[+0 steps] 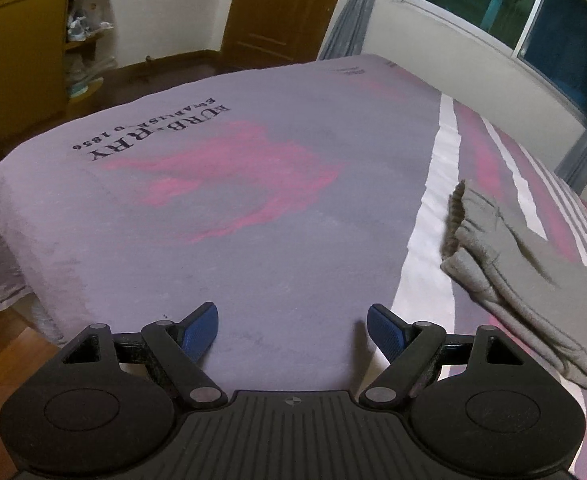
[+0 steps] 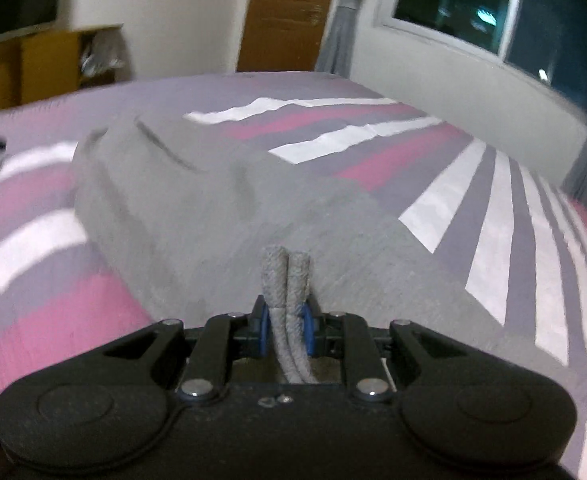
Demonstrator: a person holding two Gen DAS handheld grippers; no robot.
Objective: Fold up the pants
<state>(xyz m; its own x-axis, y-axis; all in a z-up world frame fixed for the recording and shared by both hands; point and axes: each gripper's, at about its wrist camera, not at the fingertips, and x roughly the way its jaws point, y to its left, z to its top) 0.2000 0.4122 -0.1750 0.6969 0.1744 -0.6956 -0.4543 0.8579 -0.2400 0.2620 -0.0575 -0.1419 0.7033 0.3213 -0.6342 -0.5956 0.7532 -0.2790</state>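
A wide bed (image 1: 253,208) fills the room, spread with a grey sheet (image 1: 293,240) bearing pink patches, white stripes and dark printed lettering. Beyond its far end stands a brown wooden door (image 1: 281,4) in a pale wall (image 1: 173,8). A yellow-brown shelf unit (image 1: 33,56) stands to the left (its shelves hold blurred items). Grey curtains (image 1: 349,12) flank a white-framed window (image 1: 533,12), dark outside. The floor (image 1: 9,344) is brown wood.

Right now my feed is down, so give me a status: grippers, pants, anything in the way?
Left gripper open, empty, over the bedsheet. Right gripper shut on two doubled edges of the grey pants. Nothing in the way.
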